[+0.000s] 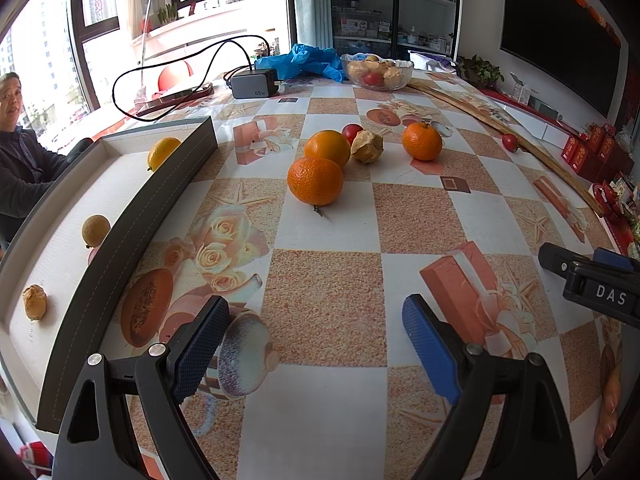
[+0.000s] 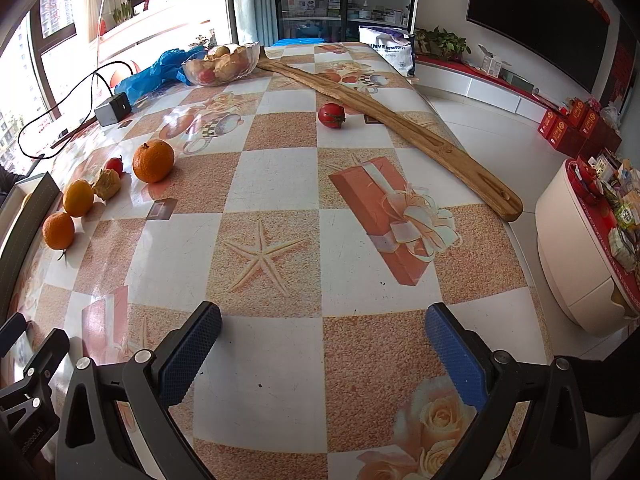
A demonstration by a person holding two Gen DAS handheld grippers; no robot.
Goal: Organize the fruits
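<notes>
1. Two grippers are in view above the patterned table (image 2: pixel 288 184). The left gripper (image 1: pixel 316 344) has its blue-padded fingers (image 1: pixel 200 348) spread wide with nothing between them. The right gripper (image 2: pixel 324 356) is likewise spread wide and empty over a bare part of the cloth.
2. Loose fruit lies in a cluster beyond the left gripper: a near orange (image 1: pixel 315 181), a second orange (image 1: pixel 327 148) touching it from behind, a small red tomato (image 1: pixel 352 133) behind that, and a papery brown husked fruit (image 1: pixel 367 146) just beside both.
3. A third orange (image 1: pixel 422 141) stands apart, to the right of the cluster.
4. Another red tomato (image 2: pixel 331 115) lies alone further right, close against a long wooden board (image 2: pixel 384 120) running diagonally across the table.
5. A shallow grey-walled tray (image 1: pixel 132 216) sits at the left edge of the table. It contains a yellow fruit (image 1: pixel 163 153) at the far end, a round tan fruit (image 1: pixel 96 230) midway, and a crumpled brown fruit (image 1: pixel 35 301) nearest, all well apart.
6. A glass bowl (image 1: pixel 378 71) holding mixed fruit stands at the far end, beside a blue plastic bag (image 1: pixel 304 60) and a grey power adapter (image 1: pixel 253 84) with black cable.
7. A seated person (image 1: pixel 20 152) is at the far left, behind the tray.
</notes>
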